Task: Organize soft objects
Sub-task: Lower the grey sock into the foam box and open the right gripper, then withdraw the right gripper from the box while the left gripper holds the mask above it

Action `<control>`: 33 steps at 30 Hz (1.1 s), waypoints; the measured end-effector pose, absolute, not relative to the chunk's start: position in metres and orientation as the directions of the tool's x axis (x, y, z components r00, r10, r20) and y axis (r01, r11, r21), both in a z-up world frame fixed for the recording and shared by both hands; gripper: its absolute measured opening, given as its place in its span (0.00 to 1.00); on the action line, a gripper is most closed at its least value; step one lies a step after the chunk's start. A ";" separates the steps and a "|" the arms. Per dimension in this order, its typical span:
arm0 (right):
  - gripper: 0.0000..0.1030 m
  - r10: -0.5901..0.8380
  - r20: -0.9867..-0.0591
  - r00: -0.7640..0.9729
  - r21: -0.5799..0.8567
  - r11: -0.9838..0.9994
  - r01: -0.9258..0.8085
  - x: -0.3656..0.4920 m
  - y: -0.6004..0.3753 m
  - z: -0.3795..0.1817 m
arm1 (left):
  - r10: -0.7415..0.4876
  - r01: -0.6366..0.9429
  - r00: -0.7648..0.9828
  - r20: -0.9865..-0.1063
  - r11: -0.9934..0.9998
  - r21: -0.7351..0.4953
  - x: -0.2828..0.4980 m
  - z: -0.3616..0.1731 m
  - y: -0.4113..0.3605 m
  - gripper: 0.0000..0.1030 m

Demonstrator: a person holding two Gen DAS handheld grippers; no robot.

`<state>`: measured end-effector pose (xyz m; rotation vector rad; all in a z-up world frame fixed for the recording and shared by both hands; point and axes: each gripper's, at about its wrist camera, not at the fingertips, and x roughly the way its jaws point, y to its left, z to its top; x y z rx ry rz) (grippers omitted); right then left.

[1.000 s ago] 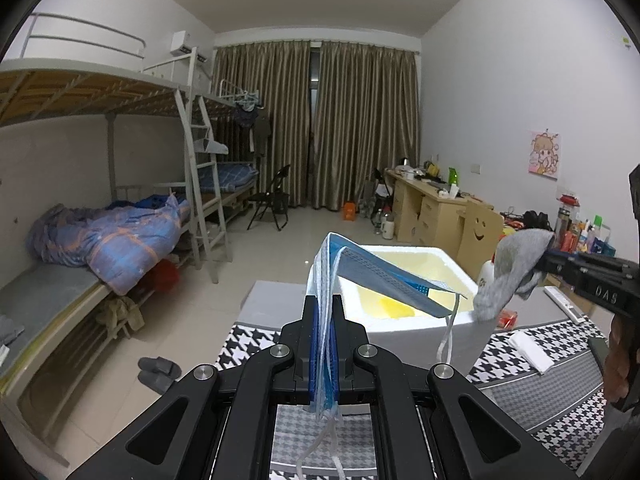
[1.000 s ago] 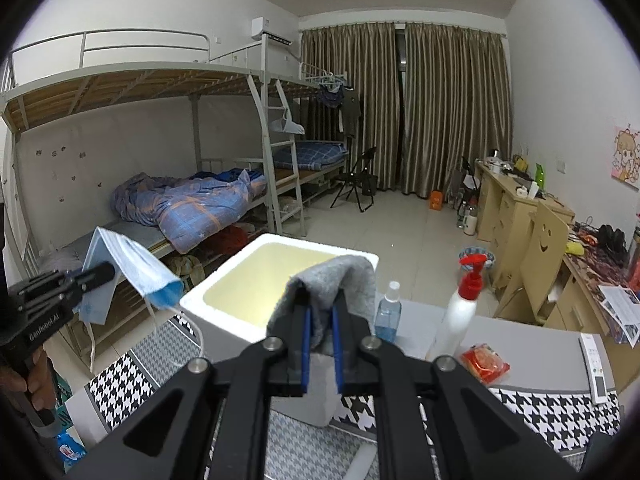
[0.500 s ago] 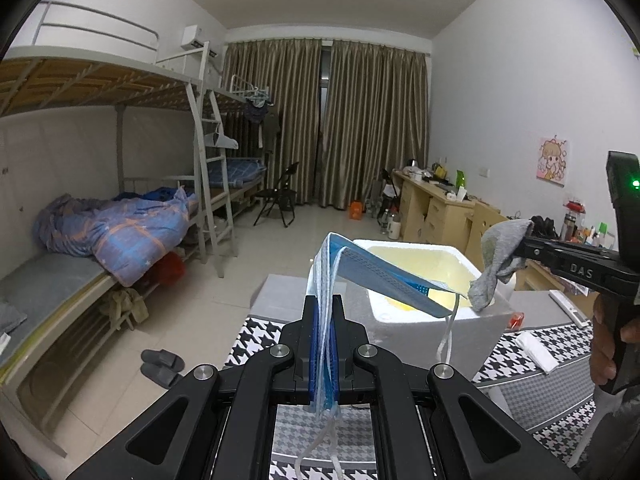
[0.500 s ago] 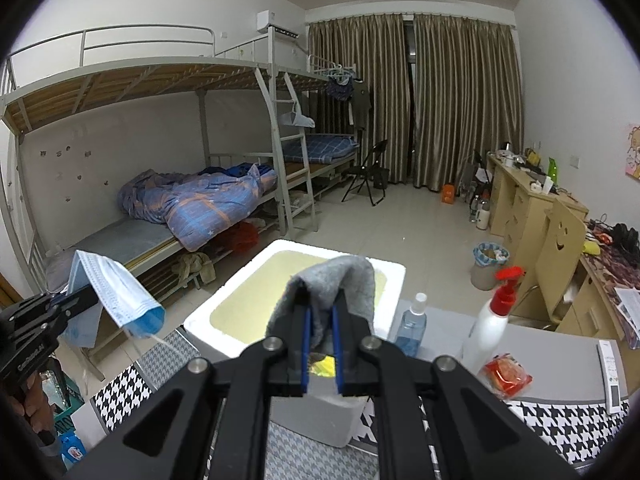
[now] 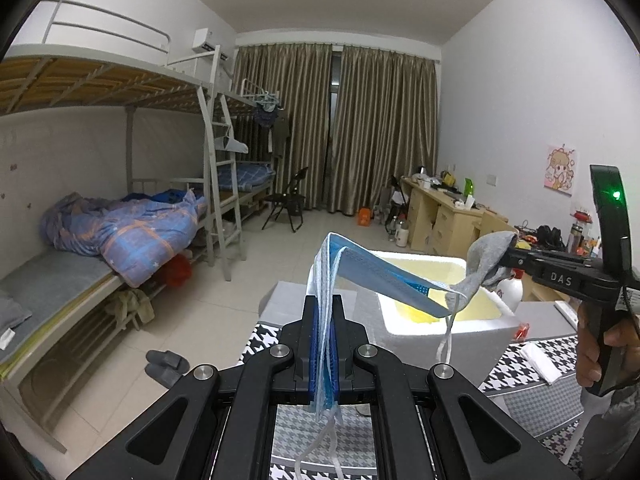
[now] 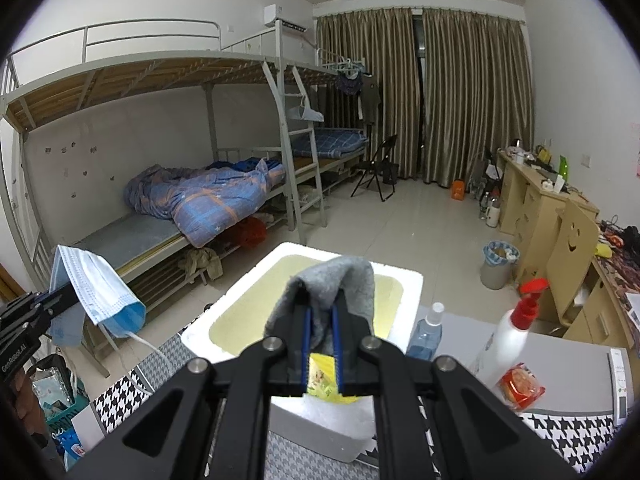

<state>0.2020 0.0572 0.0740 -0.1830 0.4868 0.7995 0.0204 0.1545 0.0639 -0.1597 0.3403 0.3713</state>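
Observation:
My left gripper is shut on a blue face mask that droops forward, its ear loops hanging. The mask also shows in the right wrist view at the left. My right gripper is shut on a grey sock and holds it above the open white foam box. In the left wrist view the sock hangs over the foam box, to the right of the mask. The box has a yellow inside.
The box stands on a table with a houndstooth cloth. A spray bottle with a red top, a small blue bottle, a red packet and a remote lie beside it. Bunk beds stand at the left.
Both grippers have risen and drawn back a little, still holding the mask and the sock. The sock now hangs closer over the box.

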 end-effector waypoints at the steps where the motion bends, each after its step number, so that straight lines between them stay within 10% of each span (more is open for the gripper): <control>1: 0.12 0.641 -0.491 0.590 0.030 0.689 -0.724 0.205 0.058 0.072 | 0.331 -0.384 0.874 -0.356 0.919 -0.088 0.021 0.064 0.154 0.05; 19: 0.14 0.625 -0.583 0.520 0.047 0.664 -0.746 0.226 0.081 0.053 | 0.335 -0.398 0.871 -0.360 0.910 -0.116 0.019 0.066 0.161 0.05; 27: 0.50 0.615 -0.609 0.500 0.051 0.660 -0.750 0.228 0.084 0.048 | 0.337 -0.399 0.868 -0.364 0.910 -0.111 0.018 0.065 0.163 0.05; 33: 0.55 0.625 -0.594 0.506 0.044 0.654 -0.755 0.224 0.079 0.054 | 0.333 -0.397 0.869 -0.367 0.911 -0.115 0.017 0.066 0.165 0.05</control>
